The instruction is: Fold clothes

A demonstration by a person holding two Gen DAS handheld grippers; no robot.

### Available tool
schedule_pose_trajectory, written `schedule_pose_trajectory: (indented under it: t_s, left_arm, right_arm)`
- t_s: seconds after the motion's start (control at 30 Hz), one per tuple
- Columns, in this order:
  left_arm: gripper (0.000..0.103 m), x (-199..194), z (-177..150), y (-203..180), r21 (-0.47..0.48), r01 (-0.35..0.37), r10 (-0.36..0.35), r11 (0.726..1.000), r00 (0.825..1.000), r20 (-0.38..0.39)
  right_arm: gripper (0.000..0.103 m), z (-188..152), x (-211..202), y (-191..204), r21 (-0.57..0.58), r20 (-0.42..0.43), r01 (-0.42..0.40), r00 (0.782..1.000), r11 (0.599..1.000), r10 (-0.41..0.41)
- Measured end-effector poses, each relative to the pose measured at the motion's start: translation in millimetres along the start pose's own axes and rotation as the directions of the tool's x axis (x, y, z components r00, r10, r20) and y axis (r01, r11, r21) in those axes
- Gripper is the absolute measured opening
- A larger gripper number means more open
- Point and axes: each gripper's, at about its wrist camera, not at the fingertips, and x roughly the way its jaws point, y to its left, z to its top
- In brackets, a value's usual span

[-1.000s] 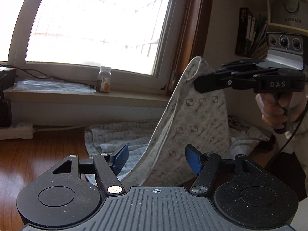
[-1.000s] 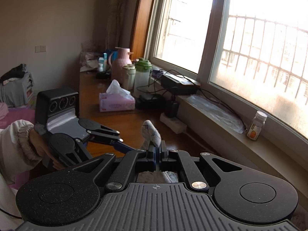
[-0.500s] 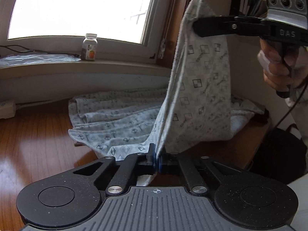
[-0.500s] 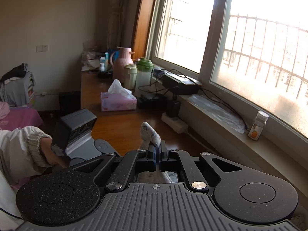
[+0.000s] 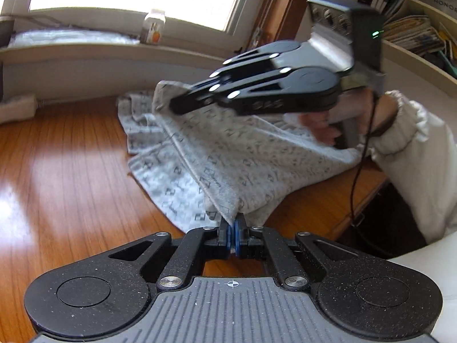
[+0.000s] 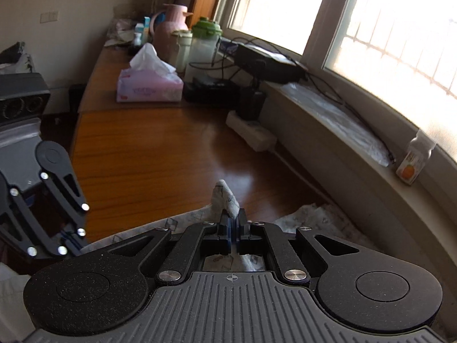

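The patterned grey garment (image 5: 245, 165) lies partly spread on the wooden counter (image 5: 71, 165) under the window, with one part lifted off the wood between the two tools. The left hand-held gripper (image 5: 232, 230) has its blue pads pressed together on a pinch of the near edge of the cloth, low and close to the counter. The right hand-held gripper (image 5: 178, 104), seen across from it and a little blurred, is clamped on another corner of the same garment, held higher, so the fabric slopes down from it in a loose tent; in its own view (image 6: 233, 225) a small tuft of cloth (image 6: 224, 197) sticks up past the closed pads. A hand (image 5: 322, 127) in a pale cuffed sleeve (image 5: 405, 131) holds that right tool by its grip. Along the windowsill stands a small bottle with an orange label (image 6: 414, 161). Farther down the counter sit a pink tissue box (image 6: 148, 85), a white power strip (image 6: 251, 131), a pink jug (image 6: 174, 25) and a green-lidded container (image 6: 204, 43).
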Motion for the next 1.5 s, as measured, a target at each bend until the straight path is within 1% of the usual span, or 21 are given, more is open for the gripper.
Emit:
schedule_pose_trajectory:
  t_s: [0.03, 0.13, 0.2, 0.23, 0.27, 0.43, 0.5, 0.57, 0.63, 0.67, 0.77, 0.83, 0.87, 0.93, 1.0, 1.07, 1.17, 1.33, 1.4, 1.43, 1.5]
  left_arm:
    - [0.004, 0.8, -0.8, 1.5, -0.009, 0.007, -0.007, 1.0, 1.0, -0.005]
    - [0.007, 1.1, -2.1, 5.3, -0.022, -0.003, 0.002, 1.0, 1.0, -0.018]
    - [0.012, -3.5, 0.4, 8.9, -0.032, -0.02, 0.019, 0.999, 1.0, -0.009]
    - [0.016, -5.9, 1.9, 10.6, -0.037, -0.03, 0.03, 0.999, 1.0, -0.002]
    - [0.018, -8.5, 5.1, 12.3, -0.041, -0.046, 0.046, 0.998, 0.999, 0.005]
    - [0.043, -18.5, 25.5, 11.2, -0.024, -0.139, 0.14, 0.99, 0.988, 0.062]
    - [0.044, -20.0, 35.5, 5.8, 0.0, -0.169, 0.168, 0.986, 0.983, 0.077]
    - [0.049, -18.6, 46.2, 0.9, 0.016, -0.175, 0.173, 0.984, 0.98, 0.101]
    - [0.056, -15.1, 57.2, -4.0, 0.03, -0.174, 0.169, 0.984, 0.978, 0.123]
    - [0.057, -10.3, 63.5, -7.1, 0.038, -0.167, 0.161, 0.985, 0.979, 0.129]
    - [0.058, 17.8, 84.5, -16.9, 0.069, -0.151, 0.141, 0.986, 0.98, 0.138]
    - [0.065, 42.9, 102.5, -23.4, 0.081, -0.12, 0.107, 0.989, 0.983, 0.149]
    - [0.068, 56.7, 112.3, -26.8, 0.082, -0.104, 0.091, 0.991, 0.984, 0.157]
    - [0.068, 87.8, 133.6, -33.1, 0.091, -0.063, 0.048, 0.994, 0.986, 0.163]
    - [0.069, 121.7, 154.3, -39.7, 0.093, -0.023, 0.008, 0.995, 0.987, 0.161]
    - [0.069, 156.7, 167.6, -48.1, 0.118, -0.012, -0.006, 0.993, 0.989, 0.15]
    - [0.069, 201.8, 174.0, -54.2, 0.132, -0.022, 0.007, 0.991, 0.993, 0.114]
    - [0.069, 238.4, 159.7, -51.8, 0.144, 0.01, -0.022, 0.99, 0.997, 0.077]
    - [0.069, 243.6, 152.6, -48.2, 0.15, 0.018, -0.027, 0.989, 0.998, 0.063]
    - [0.069, 245.1, 150.7, -48.0, 0.155, 0.012, -0.021, 0.988, 0.998, 0.056]
    - [0.069, 245.6, 148.0, -47.0, 0.158, 0.015, -0.025, 0.987, 0.998, 0.057]
  right_arm:
    - [0.01, -3.9, 6.1, -0.5, 0.012, -0.008, 0.0, 1.0, 1.0, 0.001]
    - [0.027, -13.8, 6.4, -3.3, 0.034, -0.016, 0.031, 0.999, 0.999, -0.031]
    - [0.05, -18.8, -7.0, -9.3, 0.052, 0.006, 0.053, 0.999, 0.997, -0.054]
    - [0.052, -21.5, -18.0, -14.3, 0.064, 0.02, 0.065, 0.998, 0.996, -0.066]
    - [0.052, -24.7, -29.2, -20.2, 0.08, 0.032, 0.079, 0.996, 0.994, -0.082]
    - [0.052, -64.0, -89.6, -52.9, 0.155, 0.052, 0.152, 0.985, 0.976, -0.162]
    - [0.052, -89.9, -113.7, -65.1, 0.191, 0.038, 0.191, 0.979, 0.963, -0.202]
    - [0.052, -120.3, -140.3, -77.2, 0.233, 0.022, 0.235, 0.969, 0.944, -0.246]
    - [0.052, -152.7, -168.4, -90.4, 0.284, -0.006, 0.292, 0.953, 0.913, -0.303]
    - [0.052, -169.7, -183.4, -96.8, 0.313, -0.022, 0.324, 0.942, 0.893, -0.334]
    - [0.052, -221.6, -231.5, -117.0, 0.406, -0.076, 0.42, 0.901, 0.812, -0.428]
    - [0.052, -255.1, -265.1, -130.8, 0.469, -0.116, 0.485, 0.862, 0.738, -0.493]
    - [0.052, -270.9, -282.0, -137.7, 0.497, -0.137, 0.519, 0.838, 0.696, -0.528]
    - [0.052, -301.6, -315.1, -151.1, 0.546, -0.184, 0.583, 0.784, 0.602, -0.593]
    - [0.052, -328.4, -345.0, -162.3, 0.576, -0.235, 0.646, 0.718, 0.501, -0.655]
    - [0.052, -351.8, -370.7, -170.2, 0.599, -0.288, 0.692, 0.655, 0.403, -0.698]
    - [0.052, -383.6, -401.6, -175.2, 0.645, -0.345, 0.711, 0.599, 0.281, -0.723]
    - [0.053, -417.9, -430.8, -167.8, 0.668, -0.427, 0.727, 0.551, 0.161, -0.717]
    - [0.053, -428.5, -437.3, -166.6, 0.694, -0.448, 0.711, 0.549, 0.113, -0.706]
    - [0.053, -435.0, -440.1, -165.8, 0.721, -0.443, 0.686, 0.562, 0.095, -0.698]
    - [0.053, -447.9, -439.7, -164.2, 0.8, -0.41, 0.596, 0.617, 0.06, -0.672]
